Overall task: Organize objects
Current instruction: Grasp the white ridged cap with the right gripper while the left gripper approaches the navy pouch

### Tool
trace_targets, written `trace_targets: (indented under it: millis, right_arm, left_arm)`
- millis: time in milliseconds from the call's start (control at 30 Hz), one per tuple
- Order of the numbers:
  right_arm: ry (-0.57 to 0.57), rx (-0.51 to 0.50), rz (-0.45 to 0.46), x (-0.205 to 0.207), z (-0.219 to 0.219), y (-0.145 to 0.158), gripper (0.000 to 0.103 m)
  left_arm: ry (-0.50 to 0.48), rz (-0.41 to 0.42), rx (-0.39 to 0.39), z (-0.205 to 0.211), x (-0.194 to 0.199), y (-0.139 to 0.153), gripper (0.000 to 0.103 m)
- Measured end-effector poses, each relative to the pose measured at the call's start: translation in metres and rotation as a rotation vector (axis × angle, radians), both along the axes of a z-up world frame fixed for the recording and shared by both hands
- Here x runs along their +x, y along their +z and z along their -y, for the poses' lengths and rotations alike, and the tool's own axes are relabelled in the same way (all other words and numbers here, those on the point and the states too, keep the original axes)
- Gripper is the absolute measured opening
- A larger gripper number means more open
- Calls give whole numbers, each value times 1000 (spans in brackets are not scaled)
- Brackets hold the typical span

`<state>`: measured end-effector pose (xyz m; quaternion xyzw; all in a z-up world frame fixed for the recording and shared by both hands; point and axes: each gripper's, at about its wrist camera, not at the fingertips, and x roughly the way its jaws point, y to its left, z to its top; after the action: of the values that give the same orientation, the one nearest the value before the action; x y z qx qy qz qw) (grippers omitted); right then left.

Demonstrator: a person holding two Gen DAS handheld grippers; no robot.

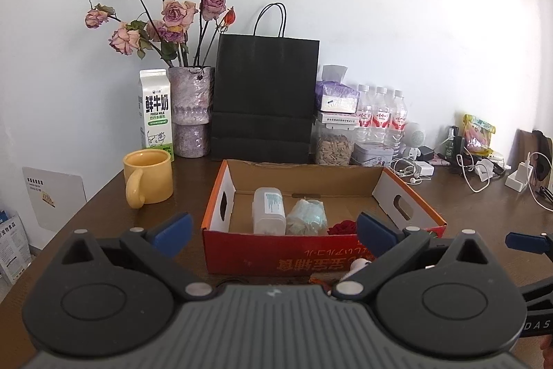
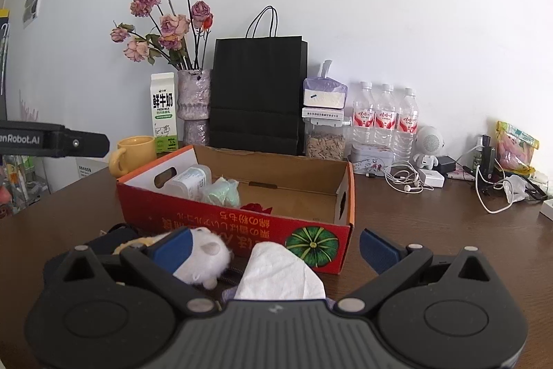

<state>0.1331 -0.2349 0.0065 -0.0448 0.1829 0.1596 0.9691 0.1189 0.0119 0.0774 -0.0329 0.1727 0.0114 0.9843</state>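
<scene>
Lying just before the cardboard box (image 2: 242, 223), under spread, empty right gripper (image 2: 276, 246): white plush toy (image 2: 207, 256), soft, light, best pinched mid-body; left gripper (image 1: 274, 230) likewise spread, empty.

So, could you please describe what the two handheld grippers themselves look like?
The left gripper and the right gripper look alike: black linkage arms with silver pivot pins, round black hubs, a ribbed grey body with a small white logo, and blue pads on the fingertips. White lettering ending "Robot.AI" marks the left gripper's side in the right wrist view.
</scene>
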Motion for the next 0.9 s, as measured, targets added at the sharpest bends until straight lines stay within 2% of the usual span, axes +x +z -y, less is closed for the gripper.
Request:
trace_targets:
  millis: [367,600,900]
  right_arm:
    - [-16,-26,-74,-29,21,-24,103]
    - [-50,-55,-138,-31,36,-43,103]
    - [-99,-48,-196,-24,64,-57,103]
  left_arm:
    - [32,-61,17,-20,-33,-24,103]
    - [65,-134,8,-37,-41,-47,103]
    - [85,-183,-3,-45,-44,-61,103]
